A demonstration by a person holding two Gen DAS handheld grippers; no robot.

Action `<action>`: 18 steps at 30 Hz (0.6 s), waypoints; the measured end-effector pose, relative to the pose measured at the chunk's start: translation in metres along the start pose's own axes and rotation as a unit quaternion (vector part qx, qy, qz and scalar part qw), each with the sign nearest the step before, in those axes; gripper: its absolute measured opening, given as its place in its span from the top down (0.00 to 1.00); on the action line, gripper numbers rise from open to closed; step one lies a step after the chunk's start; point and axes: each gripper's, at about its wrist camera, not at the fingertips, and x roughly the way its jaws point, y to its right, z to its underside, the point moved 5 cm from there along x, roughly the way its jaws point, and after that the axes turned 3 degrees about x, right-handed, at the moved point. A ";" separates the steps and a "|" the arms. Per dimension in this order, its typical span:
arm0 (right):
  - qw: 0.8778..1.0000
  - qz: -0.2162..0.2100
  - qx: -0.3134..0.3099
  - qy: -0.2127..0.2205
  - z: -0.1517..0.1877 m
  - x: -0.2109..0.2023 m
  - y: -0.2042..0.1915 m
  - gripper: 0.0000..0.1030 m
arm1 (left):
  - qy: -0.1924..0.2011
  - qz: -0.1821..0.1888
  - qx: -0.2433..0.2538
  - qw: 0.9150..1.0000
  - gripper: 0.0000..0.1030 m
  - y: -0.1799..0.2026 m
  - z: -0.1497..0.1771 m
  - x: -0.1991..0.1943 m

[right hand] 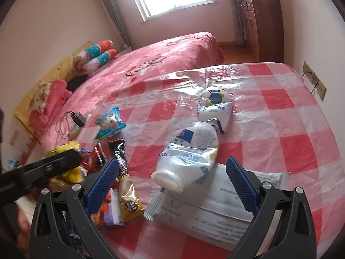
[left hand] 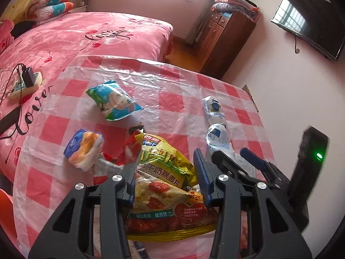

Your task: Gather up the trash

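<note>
While the left gripper [left hand: 166,172] clamps the yellow oatmeal bag [left hand: 163,179] above the near surface [left hand: 172,99], the bulky bag could slip. Right gripper [right hand: 172,185], jaws apart, straddles the crushed bottle [right hand: 187,153] and might knock it away.

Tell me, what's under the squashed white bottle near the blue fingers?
The squashed white bottle lies partly on a flat white packet with printed text, on the checked tablecloth. The packet's part beneath the bottle is hidden.
</note>
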 end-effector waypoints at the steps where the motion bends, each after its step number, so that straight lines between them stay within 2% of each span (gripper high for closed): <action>1: 1.000 0.008 -0.002 -0.002 0.000 0.004 0.000 0.05 | 0.001 0.002 -0.001 1.000 0.56 -0.003 0.001 -0.002; 3: 1.000 0.025 -0.005 -0.004 0.000 0.012 0.001 0.05 | 0.006 0.005 -0.004 1.000 0.56 -0.008 0.003 -0.007; 12: 0.999 0.049 -0.020 -0.009 0.002 0.029 0.001 0.06 | 0.019 0.013 -0.011 1.000 0.56 -0.026 0.013 -0.025; 14: 0.998 0.057 -0.026 -0.007 0.002 0.030 0.000 0.14 | 0.020 0.012 -0.014 1.000 0.56 -0.030 0.016 -0.028; 15: 0.998 0.063 -0.027 -0.007 0.002 0.030 0.001 0.23 | 0.022 0.012 -0.016 1.000 0.56 -0.033 0.017 -0.030; 18: 0.996 0.080 -0.027 -0.009 0.003 0.033 0.006 0.30 | 0.022 0.012 -0.022 0.999 0.56 -0.040 0.022 -0.035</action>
